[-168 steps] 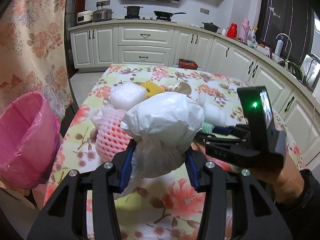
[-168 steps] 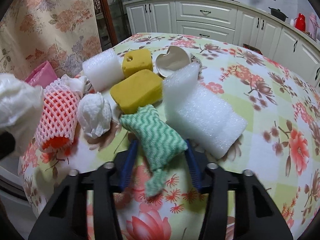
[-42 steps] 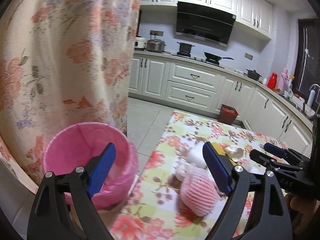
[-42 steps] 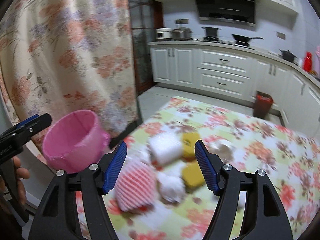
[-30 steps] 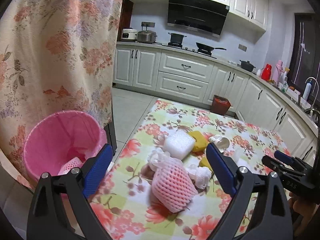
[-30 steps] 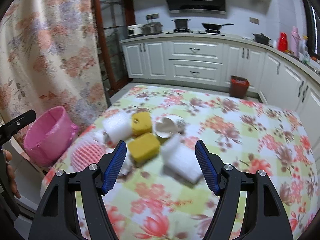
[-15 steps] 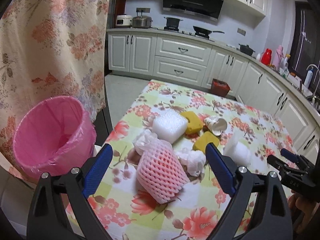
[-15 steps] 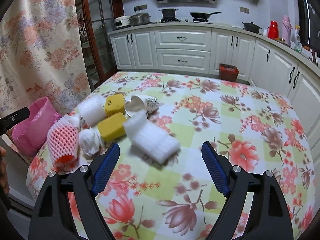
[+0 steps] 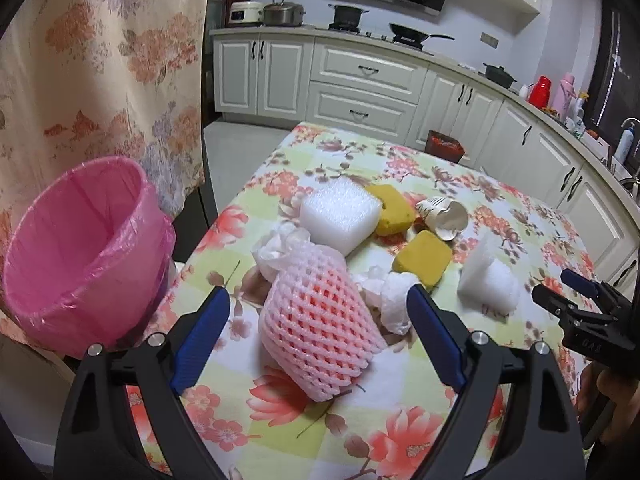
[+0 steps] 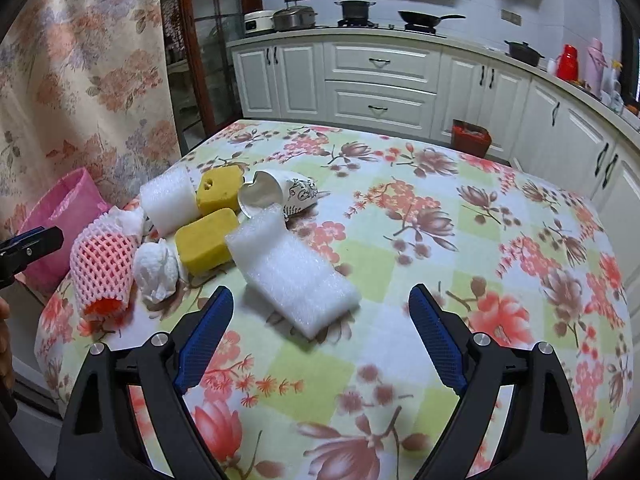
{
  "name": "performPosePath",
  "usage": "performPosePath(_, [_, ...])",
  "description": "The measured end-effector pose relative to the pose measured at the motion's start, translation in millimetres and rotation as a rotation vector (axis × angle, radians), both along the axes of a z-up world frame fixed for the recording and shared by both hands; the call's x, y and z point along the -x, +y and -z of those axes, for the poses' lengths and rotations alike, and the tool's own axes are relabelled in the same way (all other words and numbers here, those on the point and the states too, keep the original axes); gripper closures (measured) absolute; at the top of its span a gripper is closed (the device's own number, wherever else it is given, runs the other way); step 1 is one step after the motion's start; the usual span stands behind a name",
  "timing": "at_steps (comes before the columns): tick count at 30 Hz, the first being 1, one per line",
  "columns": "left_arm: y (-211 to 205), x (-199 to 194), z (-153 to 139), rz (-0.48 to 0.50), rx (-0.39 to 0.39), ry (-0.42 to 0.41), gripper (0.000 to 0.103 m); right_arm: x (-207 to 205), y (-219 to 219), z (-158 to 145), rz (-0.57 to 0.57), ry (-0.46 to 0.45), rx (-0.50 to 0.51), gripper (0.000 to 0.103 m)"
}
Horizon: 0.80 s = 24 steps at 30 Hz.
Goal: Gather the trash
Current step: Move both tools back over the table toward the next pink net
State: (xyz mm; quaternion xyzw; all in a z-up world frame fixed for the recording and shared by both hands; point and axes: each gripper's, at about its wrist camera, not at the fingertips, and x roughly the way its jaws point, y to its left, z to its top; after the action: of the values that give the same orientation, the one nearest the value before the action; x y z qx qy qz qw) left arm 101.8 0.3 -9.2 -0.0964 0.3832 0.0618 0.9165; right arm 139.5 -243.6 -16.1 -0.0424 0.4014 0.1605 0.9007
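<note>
My left gripper [image 9: 318, 332] is open and empty, its fingers on either side of a pink foam fruit net [image 9: 316, 324] on the floral table. Behind the net lie crumpled white paper [image 9: 394, 306], a white foam block [image 9: 340, 214], two yellow sponges [image 9: 422, 256] and a crushed paper cup [image 9: 444, 216]. My right gripper [image 10: 320, 336] is open and empty just in front of a long white foam slab [image 10: 292, 270]. The pink-lined bin [image 9: 76, 256] stands left of the table.
A flowered curtain [image 9: 100, 60] hangs behind the bin. White kitchen cabinets [image 10: 380, 80] line the far wall, with a small red bin [image 10: 470, 134] on the floor. The right gripper shows in the left wrist view [image 9: 576, 304] at the table's right edge.
Both grippers have come down closer to the table. The left one now straddles the pink foam net; the right one has closed in on the white foam slab. Both stay open.
</note>
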Motion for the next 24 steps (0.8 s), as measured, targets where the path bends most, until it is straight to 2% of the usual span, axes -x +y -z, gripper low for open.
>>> performPosePath(9, [8.6,-17.5,26.6,-0.044,0.037,0.073,0.017,-24.3,12.5,16.3,-0.059,0.024,0.032,0.019])
performPosePath(21, [11.7,-32.4,48.2,-0.054,0.047,0.150,0.017,-45.7,30.0,39.4,-0.131,0.065,0.078,0.019])
performPosePath(24, [13.3,-34.0,52.5,-0.055,0.054,0.165,0.023,-48.4,33.2,43.9,-0.143,0.081,0.083,0.019])
